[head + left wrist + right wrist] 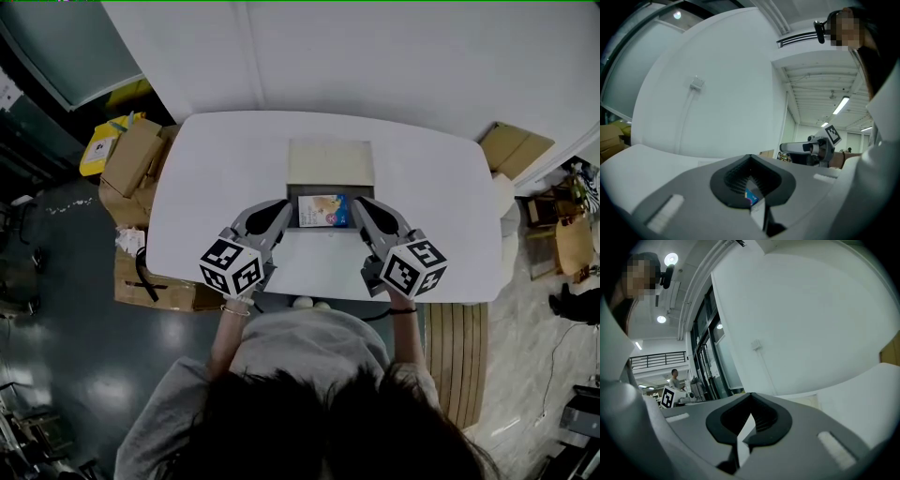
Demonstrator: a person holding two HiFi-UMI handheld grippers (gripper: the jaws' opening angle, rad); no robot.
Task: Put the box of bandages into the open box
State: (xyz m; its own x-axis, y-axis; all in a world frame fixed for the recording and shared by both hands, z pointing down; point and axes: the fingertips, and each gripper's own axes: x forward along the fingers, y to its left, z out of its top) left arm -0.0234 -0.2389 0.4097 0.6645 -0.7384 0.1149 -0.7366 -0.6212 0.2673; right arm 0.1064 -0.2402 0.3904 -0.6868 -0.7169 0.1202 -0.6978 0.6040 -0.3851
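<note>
The open box [330, 161] sits at the middle of the white table [216, 169], with its pale lid flap folded back away from me. The box of bandages [323, 210], blue and beige, lies flat inside its dark-walled tray. My left gripper [284, 208] points in at the tray's left side and my right gripper [360, 206] at its right side. Both are shut with nothing held. In the left gripper view a sliver of the blue bandage box [751, 197] shows below the closed jaws [751, 182]. The right gripper view shows only its own closed jaws [749, 420] and the wall.
Cardboard boxes [131, 164] and a yellow item [97, 150] lie on the floor left of the table. More cardboard [514, 148] sits at the right, and a slatted wooden piece [459, 347] stands by my right side. The table's near edge is just below the grippers.
</note>
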